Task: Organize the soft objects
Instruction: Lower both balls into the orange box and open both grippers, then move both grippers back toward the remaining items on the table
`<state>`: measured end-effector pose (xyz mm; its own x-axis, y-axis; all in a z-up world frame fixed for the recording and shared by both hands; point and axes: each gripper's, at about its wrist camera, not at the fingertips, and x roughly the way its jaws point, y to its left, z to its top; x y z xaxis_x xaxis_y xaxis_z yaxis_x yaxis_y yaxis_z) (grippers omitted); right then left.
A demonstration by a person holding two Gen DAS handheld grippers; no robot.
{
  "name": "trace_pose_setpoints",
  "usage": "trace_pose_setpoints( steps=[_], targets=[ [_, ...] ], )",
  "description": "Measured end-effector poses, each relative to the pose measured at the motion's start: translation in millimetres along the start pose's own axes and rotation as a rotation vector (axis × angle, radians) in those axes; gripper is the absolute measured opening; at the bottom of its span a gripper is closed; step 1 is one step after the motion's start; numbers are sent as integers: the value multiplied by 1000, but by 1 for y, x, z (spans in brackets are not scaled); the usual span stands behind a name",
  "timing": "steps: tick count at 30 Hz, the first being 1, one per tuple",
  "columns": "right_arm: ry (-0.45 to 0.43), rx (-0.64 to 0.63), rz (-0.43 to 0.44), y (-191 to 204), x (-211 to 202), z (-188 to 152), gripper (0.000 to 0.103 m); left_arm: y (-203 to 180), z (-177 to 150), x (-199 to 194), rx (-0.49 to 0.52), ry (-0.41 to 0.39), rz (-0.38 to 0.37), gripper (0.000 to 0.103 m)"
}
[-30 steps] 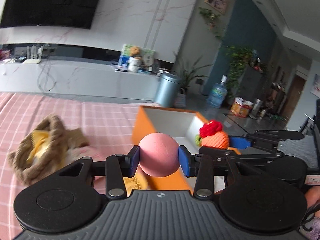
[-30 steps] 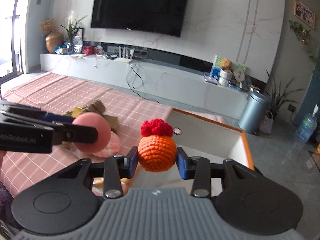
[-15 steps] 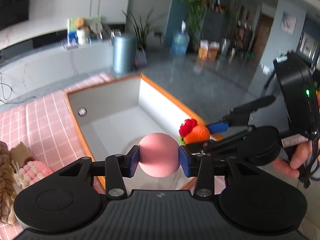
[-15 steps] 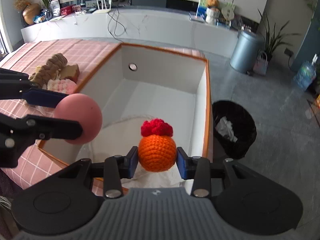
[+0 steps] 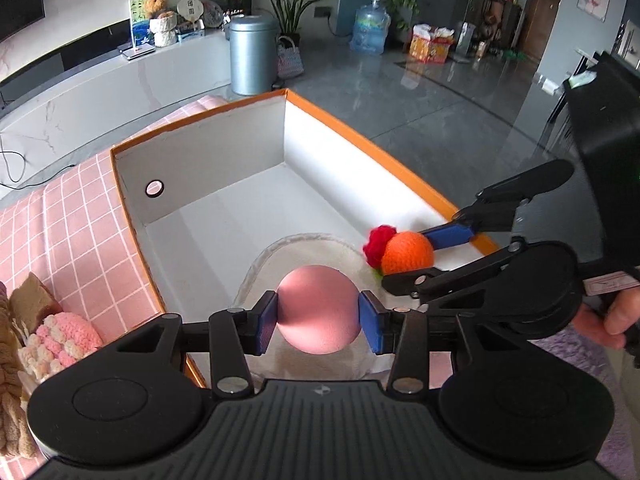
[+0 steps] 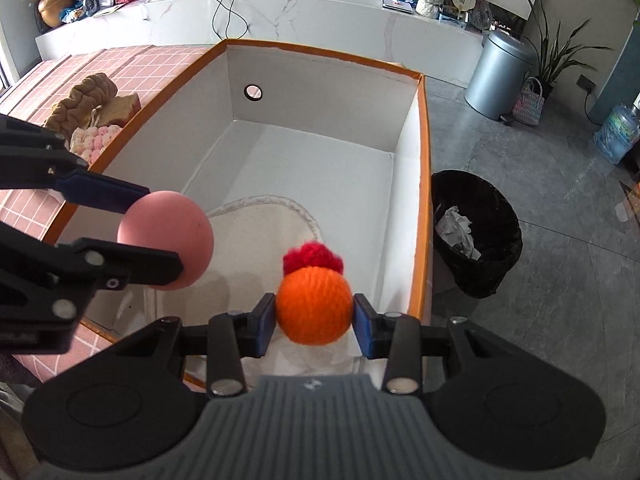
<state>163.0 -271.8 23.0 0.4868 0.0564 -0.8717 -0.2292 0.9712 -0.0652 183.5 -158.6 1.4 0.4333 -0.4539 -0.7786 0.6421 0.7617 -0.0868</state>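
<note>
Ball [image 5: 316,310], smooth, matte, pale pink

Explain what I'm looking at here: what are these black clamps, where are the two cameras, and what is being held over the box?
No robot: a person holds a two-finger clamp in each hand, each with a fisheye camera looking along its fingers. In the left clamp's view, the left gripper has a pink ball between its pads; from here I cannot tell how firmly. In the right clamp's view, the right gripper grips an orange crocheted ball with a red tuft. Both are over an orange-rimmed box with a cream cushion inside. Knitted toys lie on the pink checked cloth beside it.
</note>
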Motion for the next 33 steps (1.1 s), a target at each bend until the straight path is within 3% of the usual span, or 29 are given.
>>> trace_pose_setpoints(
  steps=[4, 10, 14, 19, 23, 26, 29, 33],
  targets=[
    [-1, -11, -3, 1, -2, 1, 42, 1, -3, 3, -5, 18, 11, 55],
    [-26, -29, -27, 3, -14, 2, 55, -1, -9, -1, -26, 23, 46, 65],
    [-43, -25, -36, 3, -23, 0, 57, -1, -10, -10, -39, -1, 53, 66],
    [-102, -9, -55, 7, -42, -4, 67, 4, -14, -27, -83, -69, 47, 66],
    [-200, -7, -104, 19, -63, -10, 71, 7, -22, -44, -117, -165, 40, 70],
    [-322, -8, -156, 36, -81, -15, 85, 11, -31, -58, -149, -250, 24, 74],
    [-420, -17, -211, 56, -91, -22, 85, 12, -39, -73, -169, -313, 64, 75],
    [-501, 5, -217, 80, -98, -30, 85, 21, -54, -91, -206, -391, 103, 76]
  ],
)
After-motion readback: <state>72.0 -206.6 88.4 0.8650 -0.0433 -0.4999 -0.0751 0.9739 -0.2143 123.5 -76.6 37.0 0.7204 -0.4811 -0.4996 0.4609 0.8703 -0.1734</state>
